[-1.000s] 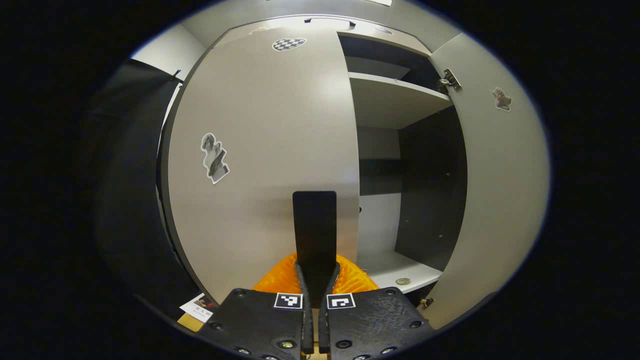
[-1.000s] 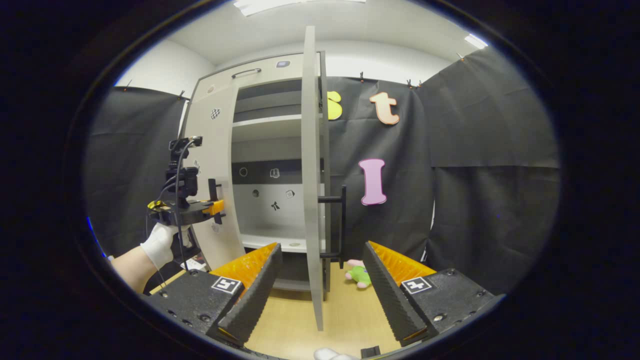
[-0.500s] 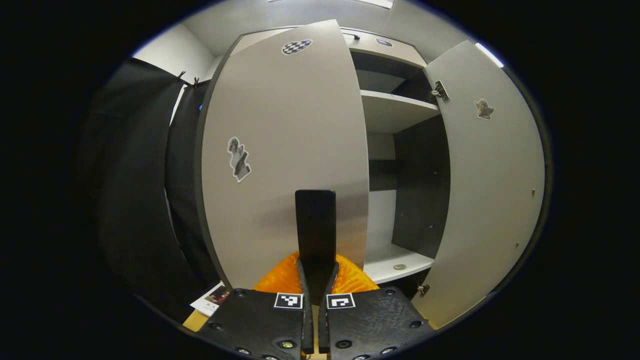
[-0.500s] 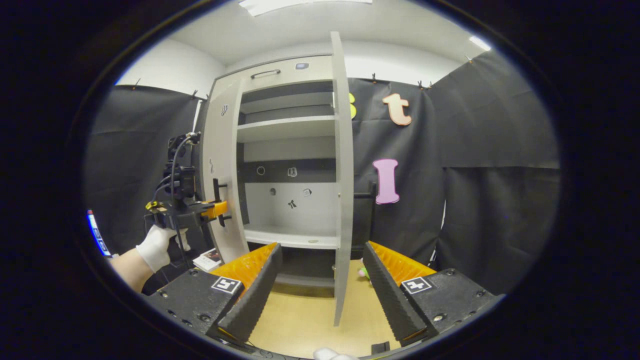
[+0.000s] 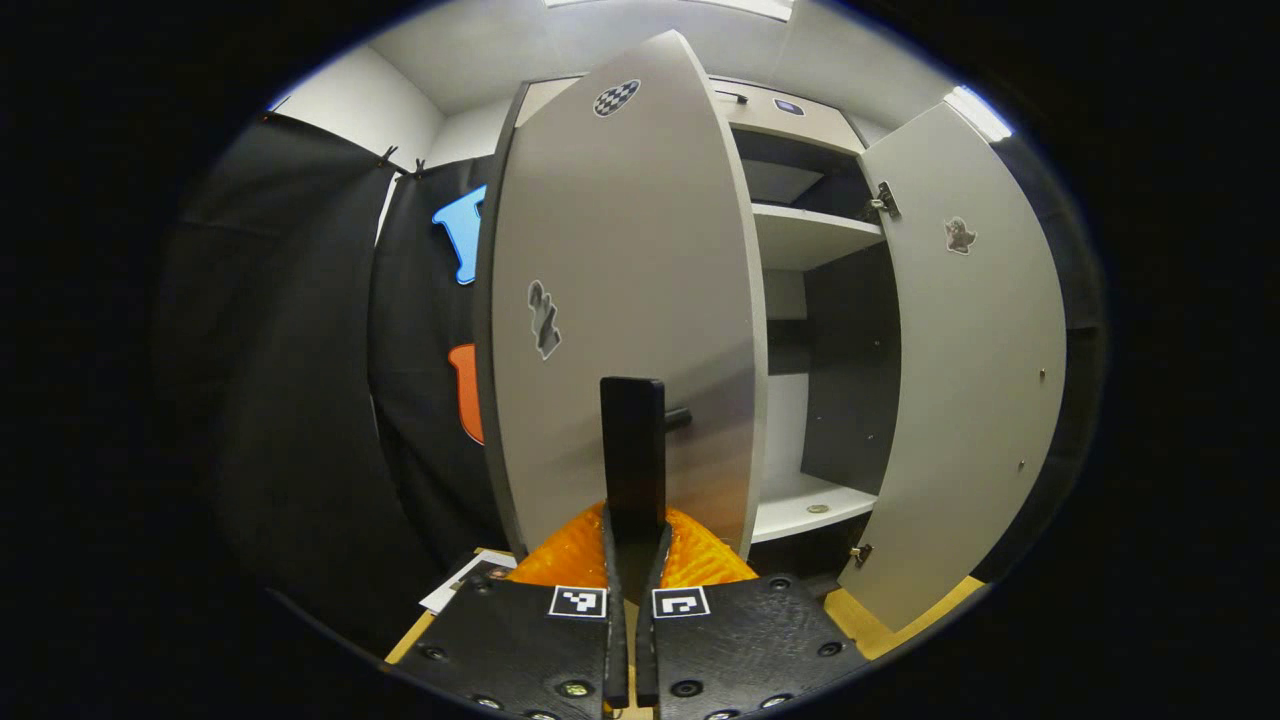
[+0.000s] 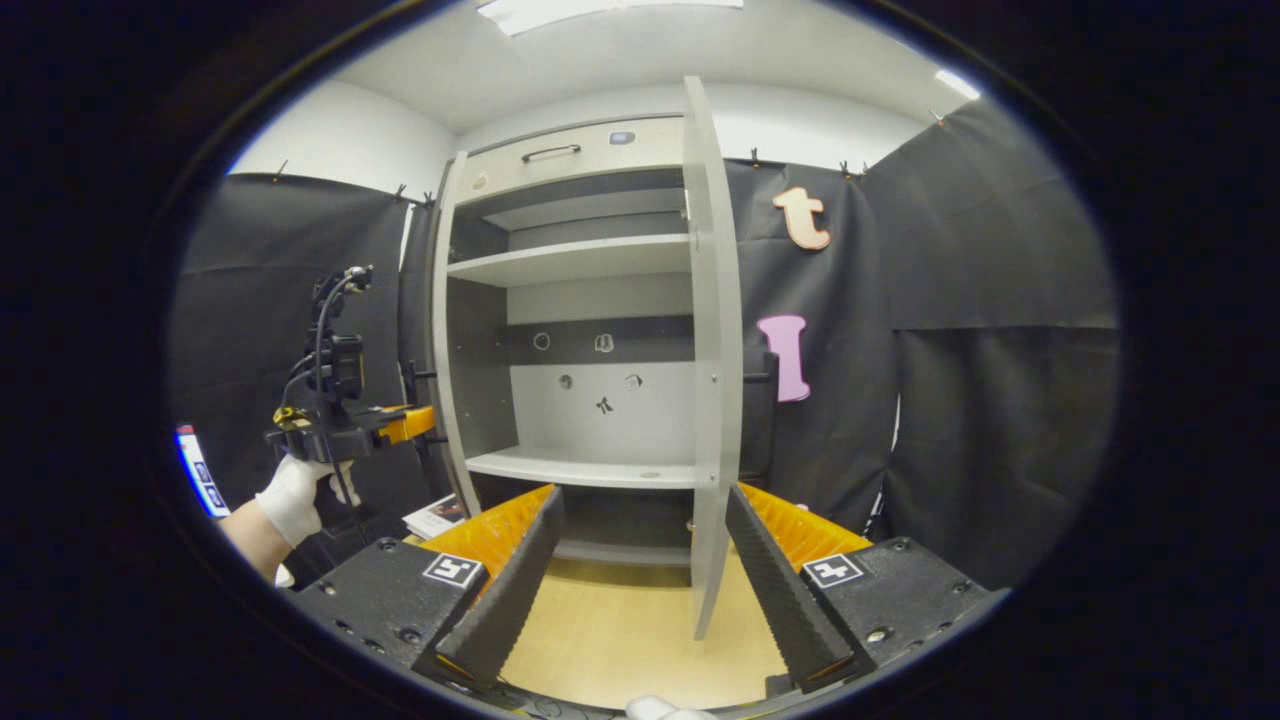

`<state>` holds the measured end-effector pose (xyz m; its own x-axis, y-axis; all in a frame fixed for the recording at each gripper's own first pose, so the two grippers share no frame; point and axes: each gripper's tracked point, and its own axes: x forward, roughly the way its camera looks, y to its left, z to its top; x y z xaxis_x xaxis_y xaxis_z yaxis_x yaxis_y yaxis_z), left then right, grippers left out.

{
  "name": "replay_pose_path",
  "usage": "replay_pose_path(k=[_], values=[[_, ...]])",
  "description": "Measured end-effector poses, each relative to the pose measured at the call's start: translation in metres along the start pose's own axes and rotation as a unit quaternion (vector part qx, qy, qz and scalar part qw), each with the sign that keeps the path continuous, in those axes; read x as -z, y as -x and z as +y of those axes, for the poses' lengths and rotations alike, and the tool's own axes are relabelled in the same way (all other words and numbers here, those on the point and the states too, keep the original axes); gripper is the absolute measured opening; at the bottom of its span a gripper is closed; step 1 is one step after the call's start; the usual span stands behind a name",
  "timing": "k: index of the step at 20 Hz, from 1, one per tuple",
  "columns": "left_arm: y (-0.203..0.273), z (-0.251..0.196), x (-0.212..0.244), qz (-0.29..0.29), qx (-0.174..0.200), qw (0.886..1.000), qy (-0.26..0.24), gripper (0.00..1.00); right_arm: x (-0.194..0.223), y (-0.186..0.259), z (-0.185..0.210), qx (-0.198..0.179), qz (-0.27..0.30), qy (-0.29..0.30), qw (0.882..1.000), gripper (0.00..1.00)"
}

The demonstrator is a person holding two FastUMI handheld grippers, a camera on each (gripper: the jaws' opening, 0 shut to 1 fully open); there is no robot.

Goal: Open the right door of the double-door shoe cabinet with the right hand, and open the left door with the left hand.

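Observation:
In the left gripper view the grey left door (image 5: 620, 300) of the shoe cabinet stands swung well out. My left gripper (image 5: 632, 540) is shut on its black vertical handle (image 5: 632, 440). The right door (image 5: 970, 380) hangs wide open beside the bare shelves (image 5: 810, 235). In the right gripper view the cabinet (image 6: 580, 420) faces me with both doors edge-on: the left door (image 6: 440, 320) and the right door (image 6: 712, 350), whose black handle (image 6: 765, 380) shows behind it. My right gripper (image 6: 645, 560) is open, back from the door, holding nothing. The left gripper (image 6: 425, 422) is at the left door, held by a gloved hand (image 6: 290, 495).
Black cloth walls close in on both sides of the cabinet. A booklet (image 6: 435, 515) lies on the wooden floor (image 6: 620, 640) by the left door's foot. A small round thing (image 5: 818, 508) sits on the lower shelf.
The left door has swung further open, drawn by my left gripper on its handle. The right door has opened a little more, and the cabinet's inside shows wider in the right gripper view.

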<state>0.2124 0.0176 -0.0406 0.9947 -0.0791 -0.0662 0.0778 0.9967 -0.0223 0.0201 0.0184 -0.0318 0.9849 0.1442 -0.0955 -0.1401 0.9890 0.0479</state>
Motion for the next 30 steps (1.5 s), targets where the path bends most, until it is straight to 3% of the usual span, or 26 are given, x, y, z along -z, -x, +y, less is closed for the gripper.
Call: replay_pose_path(k=[14,15,16,21,30], values=[[0.04,0.075,0.007,-0.004,-0.057,0.998,-0.013,0.01,0.008,0.009,0.036,-0.016,0.001,-0.002,1.0,1.0],[0.037,0.08,0.007,-0.004,-0.062,0.998,-0.017,0.08,0.007,0.009,0.036,-0.016,0.001,-0.002,1.0,1.0],[0.038,0.086,0.008,-0.003,-0.067,0.998,-0.017,0.0,0.007,0.008,0.037,-0.016,0.002,-0.003,1.0,1.0],[0.044,0.119,0.014,-0.002,-0.086,0.996,-0.01,0.0,0.005,0.004,0.046,-0.021,0.001,-0.002,1.0,1.0],[0.043,0.144,0.014,-0.006,-0.049,0.999,0.018,0.0,0.008,0.005,0.067,-0.037,0.005,0.005,0.999,1.0]])
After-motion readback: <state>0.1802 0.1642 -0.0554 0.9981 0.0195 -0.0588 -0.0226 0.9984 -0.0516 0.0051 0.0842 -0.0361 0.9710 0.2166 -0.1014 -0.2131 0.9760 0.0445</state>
